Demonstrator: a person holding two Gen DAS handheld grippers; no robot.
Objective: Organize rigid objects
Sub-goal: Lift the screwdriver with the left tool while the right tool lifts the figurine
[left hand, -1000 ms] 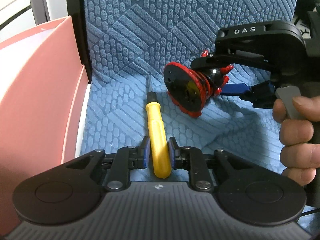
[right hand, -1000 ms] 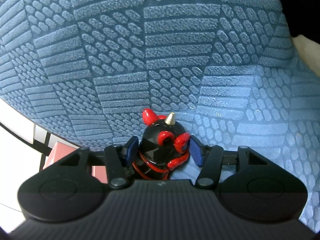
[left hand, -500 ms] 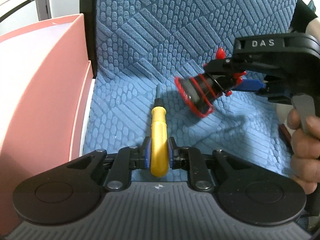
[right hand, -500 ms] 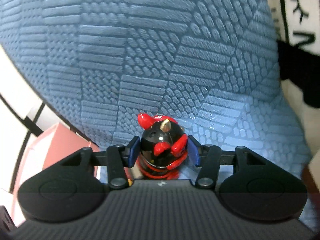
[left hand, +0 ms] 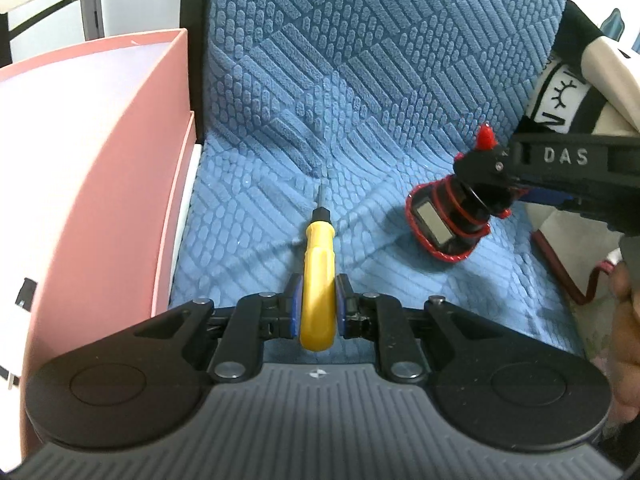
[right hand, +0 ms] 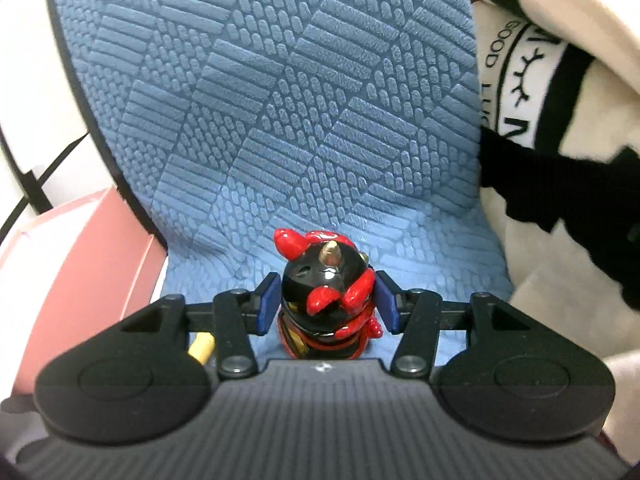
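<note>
Lifted higher since before, right claw (right hand: 326, 306) clamps the figurine (right hand: 326, 300); left claw (left hand: 318, 306) clamps the screwdriver (left hand: 318, 280).

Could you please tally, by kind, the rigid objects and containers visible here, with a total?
Screwdrivers, yellow handle, clamped in the left tool: 1
Figurines, red and black, clamped in the right tool: 1
Pink boxes, beside the blue seat: 1
Total: 3
</note>
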